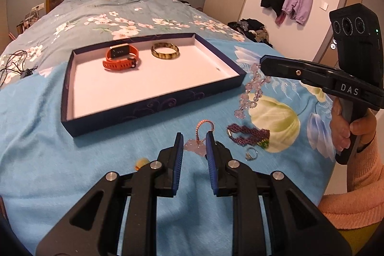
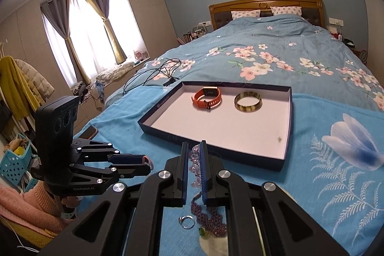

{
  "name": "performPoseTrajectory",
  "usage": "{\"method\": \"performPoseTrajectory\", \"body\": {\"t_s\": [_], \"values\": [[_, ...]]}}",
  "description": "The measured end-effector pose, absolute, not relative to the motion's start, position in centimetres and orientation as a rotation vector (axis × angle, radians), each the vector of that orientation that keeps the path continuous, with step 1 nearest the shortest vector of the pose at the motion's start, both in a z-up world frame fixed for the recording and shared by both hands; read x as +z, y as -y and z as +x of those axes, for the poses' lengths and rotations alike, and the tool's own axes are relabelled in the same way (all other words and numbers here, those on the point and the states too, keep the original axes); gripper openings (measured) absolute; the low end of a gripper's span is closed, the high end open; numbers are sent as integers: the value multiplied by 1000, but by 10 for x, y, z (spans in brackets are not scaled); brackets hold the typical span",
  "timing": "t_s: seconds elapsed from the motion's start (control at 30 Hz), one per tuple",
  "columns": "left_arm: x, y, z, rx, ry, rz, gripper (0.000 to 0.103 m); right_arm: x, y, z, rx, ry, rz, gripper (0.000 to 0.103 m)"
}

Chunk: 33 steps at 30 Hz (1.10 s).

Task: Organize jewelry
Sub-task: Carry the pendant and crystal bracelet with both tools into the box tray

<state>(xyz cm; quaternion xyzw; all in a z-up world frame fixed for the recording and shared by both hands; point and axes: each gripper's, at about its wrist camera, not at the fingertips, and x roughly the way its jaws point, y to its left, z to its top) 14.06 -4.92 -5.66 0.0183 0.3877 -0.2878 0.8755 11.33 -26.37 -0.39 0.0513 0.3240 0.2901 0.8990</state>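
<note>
We see left gripper (image 1: 194, 136) released over pendant (image 1: 195, 148) near tray (image 1: 153, 104); right gripper (image 2: 194, 145) clenched on beads (image 2: 195, 160) beside tray.

Two black plastic grippers, the left gripper (image 1: 194, 136) and the right gripper (image 2: 194, 144), have blue ribbed pads (image 1: 178, 160) and round silver bolts (image 1: 156, 164). One handle reads "DAS", another "GenRobot.AI". A bare hand (image 1: 352, 128) emerges from a fuzzy peach-pink sleeve (image 1: 355, 193).
</note>
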Motion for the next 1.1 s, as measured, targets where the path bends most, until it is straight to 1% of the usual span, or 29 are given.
{"method": "performPoseTrajectory", "body": {"t_s": [0.57, 1.1], "values": [[-37, 42, 194, -511, -781, 70, 19, 15, 260, 160, 574, -619, 144, 7], [-52, 43, 245, -444, -840, 87, 19, 0, 243, 218, 535, -656, 169, 7]]}}
